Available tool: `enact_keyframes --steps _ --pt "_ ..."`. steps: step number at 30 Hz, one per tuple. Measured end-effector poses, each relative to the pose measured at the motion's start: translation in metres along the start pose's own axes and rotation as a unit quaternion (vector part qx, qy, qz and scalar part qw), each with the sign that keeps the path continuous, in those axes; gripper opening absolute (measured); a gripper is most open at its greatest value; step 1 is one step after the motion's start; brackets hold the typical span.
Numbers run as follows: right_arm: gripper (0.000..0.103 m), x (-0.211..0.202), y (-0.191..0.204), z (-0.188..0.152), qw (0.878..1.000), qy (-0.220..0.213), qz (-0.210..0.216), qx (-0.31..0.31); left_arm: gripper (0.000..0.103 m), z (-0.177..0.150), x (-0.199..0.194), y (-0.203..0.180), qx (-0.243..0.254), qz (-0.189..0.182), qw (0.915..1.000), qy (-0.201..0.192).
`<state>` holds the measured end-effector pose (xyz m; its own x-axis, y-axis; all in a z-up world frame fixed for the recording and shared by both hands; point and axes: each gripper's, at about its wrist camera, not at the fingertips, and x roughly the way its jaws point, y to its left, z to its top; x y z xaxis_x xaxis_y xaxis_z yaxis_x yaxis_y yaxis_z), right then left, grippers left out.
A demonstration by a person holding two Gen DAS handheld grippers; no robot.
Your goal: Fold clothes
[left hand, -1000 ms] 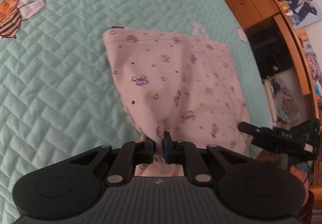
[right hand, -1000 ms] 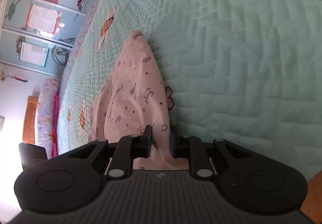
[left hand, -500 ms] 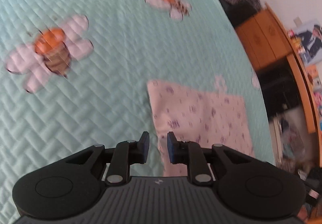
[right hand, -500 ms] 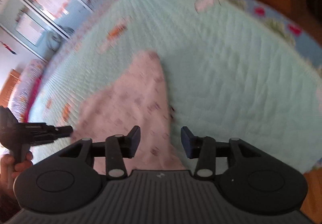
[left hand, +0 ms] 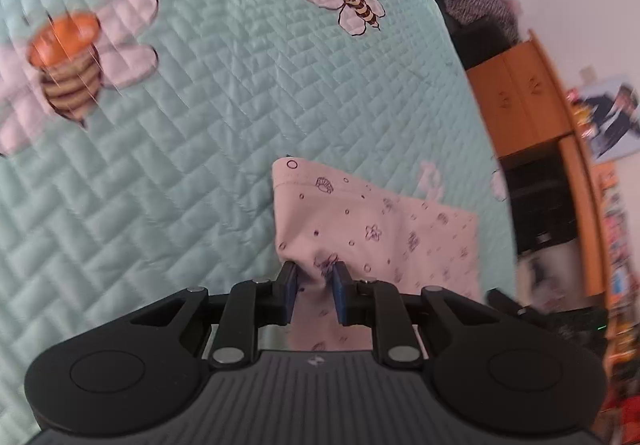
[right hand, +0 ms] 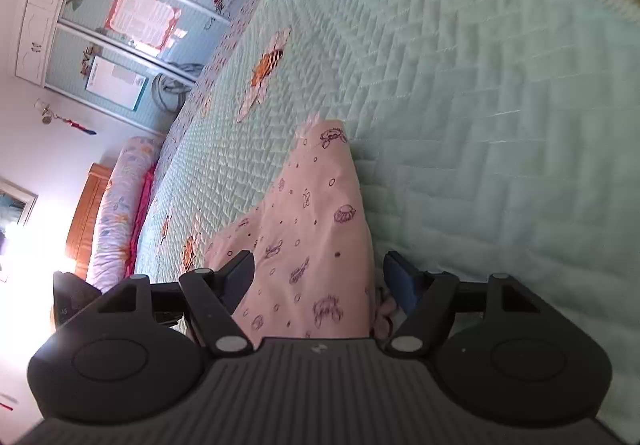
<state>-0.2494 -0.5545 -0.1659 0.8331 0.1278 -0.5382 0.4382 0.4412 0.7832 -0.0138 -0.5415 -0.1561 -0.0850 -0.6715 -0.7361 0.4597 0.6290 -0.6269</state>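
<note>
Since a second ago the right gripper (right hand: 318, 273) has been opening off the pink garment (left hand: 376, 233) on the quilt (left hand: 200, 125); left gripper (left hand: 313, 291) apparently pinches a bunched fold, which could drag askew.

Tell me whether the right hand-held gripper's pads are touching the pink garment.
Apart. The right wrist view shows the right hand-held gripper with jaws just opened wide, both pads standing clear of the pink garment lying between them.
</note>
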Motion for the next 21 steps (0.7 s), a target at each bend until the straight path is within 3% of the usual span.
enact_keyframes --steps 3,8,12,16,19,21 --pt "0.073 0.016 -0.001 0.009 0.999 0.026 0.019 -0.011 0.018 0.007 0.015 0.007 -0.014 -0.019 0.9996 0.016" --pt "0.072 0.034 -0.001 0.026 0.997 0.067 0.043 -0.012 0.030 0.019 0.016 0.034 -0.072 -0.114 0.9907 0.021" --pt "0.066 0.029 -0.001 0.027 0.995 0.084 0.050 -0.010 0.030 0.021 -0.001 0.054 -0.088 -0.111 0.9899 0.002" --pt "0.066 0.028 -0.003 0.029 0.994 0.091 0.056 -0.002 0.036 0.025 -0.003 0.045 -0.076 -0.143 0.9868 0.000" --pt "0.068 0.027 -0.004 0.029 0.994 0.094 0.058 0.000 0.040 0.026 0.007 0.031 -0.046 -0.097 0.9942 0.007" --pt "0.069 0.027 -0.001 0.028 0.994 0.096 0.055 -0.009 0.040 0.025 0.012 0.028 -0.040 -0.085 0.9956 0.006"
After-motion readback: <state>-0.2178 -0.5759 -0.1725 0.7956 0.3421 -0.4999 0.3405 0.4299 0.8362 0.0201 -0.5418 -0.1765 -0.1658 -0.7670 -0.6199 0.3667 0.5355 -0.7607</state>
